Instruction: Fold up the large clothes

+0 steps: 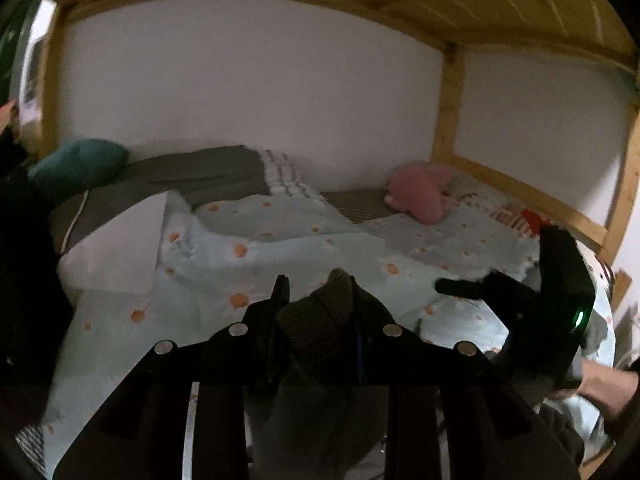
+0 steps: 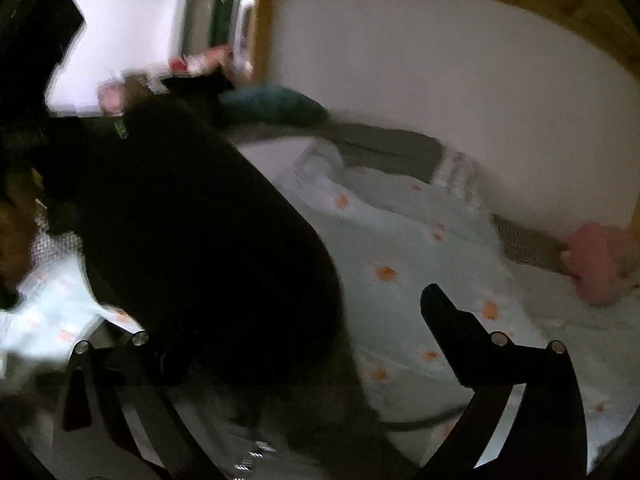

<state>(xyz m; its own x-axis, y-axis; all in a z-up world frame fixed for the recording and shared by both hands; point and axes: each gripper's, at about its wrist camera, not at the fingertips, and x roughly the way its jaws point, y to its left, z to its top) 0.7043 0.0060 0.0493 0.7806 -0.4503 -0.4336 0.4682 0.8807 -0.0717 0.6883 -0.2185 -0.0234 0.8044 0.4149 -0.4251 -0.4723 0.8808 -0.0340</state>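
In the left wrist view my left gripper point(image 1: 318, 292) is shut on a bunched fold of an olive-green knitted garment point(image 1: 320, 320), which hangs down dark between the arms. My right gripper point(image 1: 452, 287) is at the right over the bed, a hand point(image 1: 600, 384) behind it. The right wrist view shows my right gripper point(image 2: 296, 312) open, with nothing seen pressed between its pads. Its right finger point(image 2: 440, 308) is plain. Its left finger is lost in a large dark blurred mass point(image 2: 200, 240). I cannot separate garment from left gripper body there.
The bed carries a pale blue duvet with orange flowers point(image 1: 320, 240), a white pillow point(image 1: 120, 240), a teal cushion point(image 1: 76, 164) and a pink plush toy point(image 1: 420, 196). A wooden bunk frame point(image 1: 452, 100) runs along the far and right sides and overhead.
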